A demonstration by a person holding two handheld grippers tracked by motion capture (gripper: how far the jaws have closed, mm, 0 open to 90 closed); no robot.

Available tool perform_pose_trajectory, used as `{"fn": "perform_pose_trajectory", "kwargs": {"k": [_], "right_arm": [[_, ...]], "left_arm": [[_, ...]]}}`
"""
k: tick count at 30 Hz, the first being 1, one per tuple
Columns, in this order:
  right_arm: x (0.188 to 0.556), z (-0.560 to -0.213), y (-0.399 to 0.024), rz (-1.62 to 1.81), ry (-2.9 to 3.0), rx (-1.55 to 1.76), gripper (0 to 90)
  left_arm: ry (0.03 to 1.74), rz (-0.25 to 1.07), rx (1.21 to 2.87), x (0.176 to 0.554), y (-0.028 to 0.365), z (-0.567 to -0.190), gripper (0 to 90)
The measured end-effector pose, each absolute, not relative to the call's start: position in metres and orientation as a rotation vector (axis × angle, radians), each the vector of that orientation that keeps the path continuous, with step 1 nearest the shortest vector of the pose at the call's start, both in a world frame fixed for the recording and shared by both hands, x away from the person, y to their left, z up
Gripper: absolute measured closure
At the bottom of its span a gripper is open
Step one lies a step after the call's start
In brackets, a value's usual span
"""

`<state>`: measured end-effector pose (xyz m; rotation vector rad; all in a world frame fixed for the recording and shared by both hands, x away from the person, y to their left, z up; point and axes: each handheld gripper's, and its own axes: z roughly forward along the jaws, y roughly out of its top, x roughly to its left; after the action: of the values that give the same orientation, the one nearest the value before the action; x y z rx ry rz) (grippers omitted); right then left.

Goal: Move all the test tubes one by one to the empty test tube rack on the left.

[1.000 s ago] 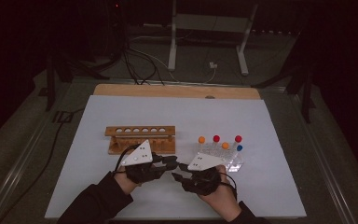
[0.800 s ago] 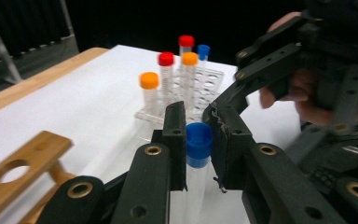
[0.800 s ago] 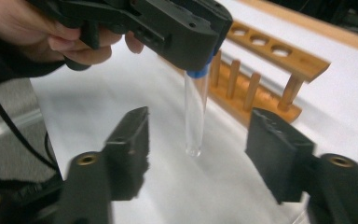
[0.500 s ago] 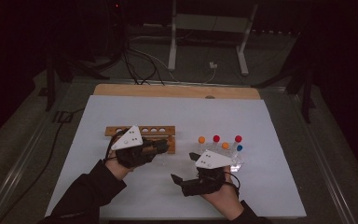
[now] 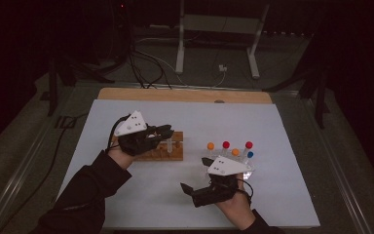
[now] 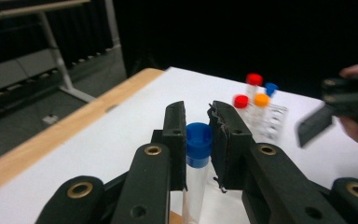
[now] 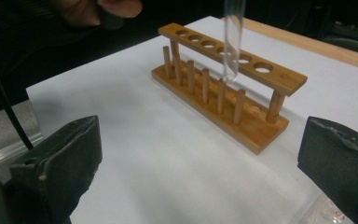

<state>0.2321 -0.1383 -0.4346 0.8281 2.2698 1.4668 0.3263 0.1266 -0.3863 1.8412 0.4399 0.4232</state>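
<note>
My left hand-held gripper [image 6: 198, 126] clamps a blue-capped tube [image 6: 197, 163] over the wooden rack [image 7: 223, 81]; my right hand-held gripper [image 5: 195, 175], just opened, stands wide and empty.

tube [image 6: 196, 158]: between the left jaws, above the rack [image 5: 161, 151]
capped tubes [image 5: 229, 147]: just beyond the right jaws
rack: left of the right jaws, on the table [image 5: 282, 126]

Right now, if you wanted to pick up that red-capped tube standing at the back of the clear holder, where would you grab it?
Probably just under the cap of the red-capped tube, coming straight down from above. It stands upright in the clear holder with neighbouring tubes close by, so its sides are crowded and the top pokes free. The right hand-held gripper is open and nearest.
</note>
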Motion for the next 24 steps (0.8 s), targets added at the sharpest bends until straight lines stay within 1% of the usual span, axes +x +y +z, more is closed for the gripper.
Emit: {"fn": "perform_pose_trajectory", "kwargs": {"k": [6,13,15,24], "right_arm": [[0.228,-0.431,-0.138,1.481,2.267,0.812,0.0],[0.226,-0.428,-0.139,1.501,2.258,0.801,0.0],[0.226,-0.428,-0.139,1.498,2.262,0.797,0.0],[0.226,-0.428,-0.140,1.507,2.263,0.801,0.0]], "left_arm": [[0.473,0.450,1.809,0.343,0.126,-0.378,77.9],[0.521,0.488,1.802,0.364,0.125,-0.379,78.0],[0.550,0.487,1.792,0.372,0.124,-0.383,78.0],[0.607,0.460,1.804,0.383,0.120,-0.405,78.0]]}}
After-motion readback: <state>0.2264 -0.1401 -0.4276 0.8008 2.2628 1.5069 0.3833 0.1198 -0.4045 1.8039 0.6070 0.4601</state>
